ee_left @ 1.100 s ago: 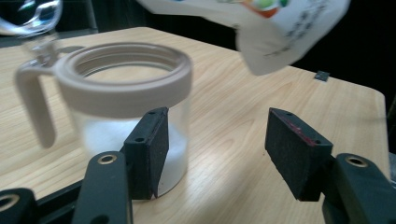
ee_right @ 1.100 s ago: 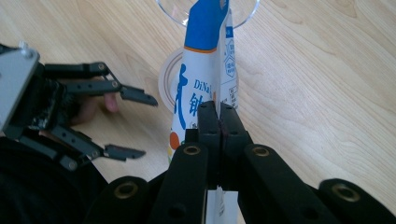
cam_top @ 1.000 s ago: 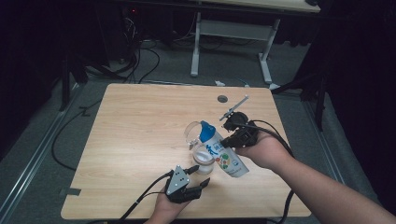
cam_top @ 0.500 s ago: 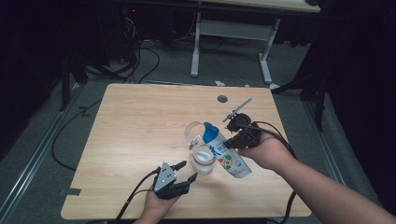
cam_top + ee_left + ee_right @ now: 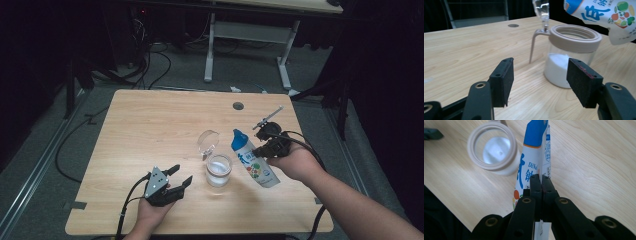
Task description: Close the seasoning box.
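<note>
Since a second before, the right tongs (image 5: pixel 263 150), clamped flat on the one blue-and-white pouch (image 5: pixel 252 159), had carried it from over the single glass jar (image 5: pixel 218 170) out to the jar's 3 o'clock, while the left tongs (image 5: pixel 179 176), standing wide and holding nothing, had drawn away toward 8 o'clock. That suggests the pouring was finished, since white powder lay in the jar near the surface's (image 5: pixel 150 125) 6 o'clock edge. Its one clear hinged lid (image 5: pixel 207 141) stood open at 11 o'clock.
</note>
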Demonstrator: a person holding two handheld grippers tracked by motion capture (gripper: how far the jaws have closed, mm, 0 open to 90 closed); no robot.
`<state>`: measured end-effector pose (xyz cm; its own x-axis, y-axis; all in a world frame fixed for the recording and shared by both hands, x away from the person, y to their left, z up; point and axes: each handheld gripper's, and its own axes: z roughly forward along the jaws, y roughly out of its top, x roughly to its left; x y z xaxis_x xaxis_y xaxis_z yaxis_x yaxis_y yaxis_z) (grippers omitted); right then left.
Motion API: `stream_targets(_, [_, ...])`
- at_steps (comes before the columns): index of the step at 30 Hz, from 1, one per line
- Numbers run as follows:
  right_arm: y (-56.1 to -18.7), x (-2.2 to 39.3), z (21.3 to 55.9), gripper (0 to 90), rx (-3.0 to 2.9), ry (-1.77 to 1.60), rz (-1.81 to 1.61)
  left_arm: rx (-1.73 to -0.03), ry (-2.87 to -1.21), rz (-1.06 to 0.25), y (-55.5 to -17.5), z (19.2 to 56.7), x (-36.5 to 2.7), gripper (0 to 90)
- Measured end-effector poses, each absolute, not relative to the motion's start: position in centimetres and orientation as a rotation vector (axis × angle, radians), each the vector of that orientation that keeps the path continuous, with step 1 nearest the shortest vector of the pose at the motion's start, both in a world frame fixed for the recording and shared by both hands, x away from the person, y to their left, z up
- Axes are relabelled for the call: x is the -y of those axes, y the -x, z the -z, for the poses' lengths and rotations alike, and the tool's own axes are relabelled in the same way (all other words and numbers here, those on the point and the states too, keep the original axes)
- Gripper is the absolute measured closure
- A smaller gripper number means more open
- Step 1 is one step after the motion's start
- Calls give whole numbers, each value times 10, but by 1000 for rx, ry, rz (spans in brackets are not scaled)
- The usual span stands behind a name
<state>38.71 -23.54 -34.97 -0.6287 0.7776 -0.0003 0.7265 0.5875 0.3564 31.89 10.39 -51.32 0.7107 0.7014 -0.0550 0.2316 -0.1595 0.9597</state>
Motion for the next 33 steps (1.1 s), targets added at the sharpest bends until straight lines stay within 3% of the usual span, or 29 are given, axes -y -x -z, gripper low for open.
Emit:
stream_targets(21, [-409,283,375,900,-2571,-1431,-404,-850,-1672,-537,-330,511,-152,362])
stream_targets(33, [-405,296,384,900,-2445,-1505,-538,-893,-1646,-569,-333,510,-174,359])
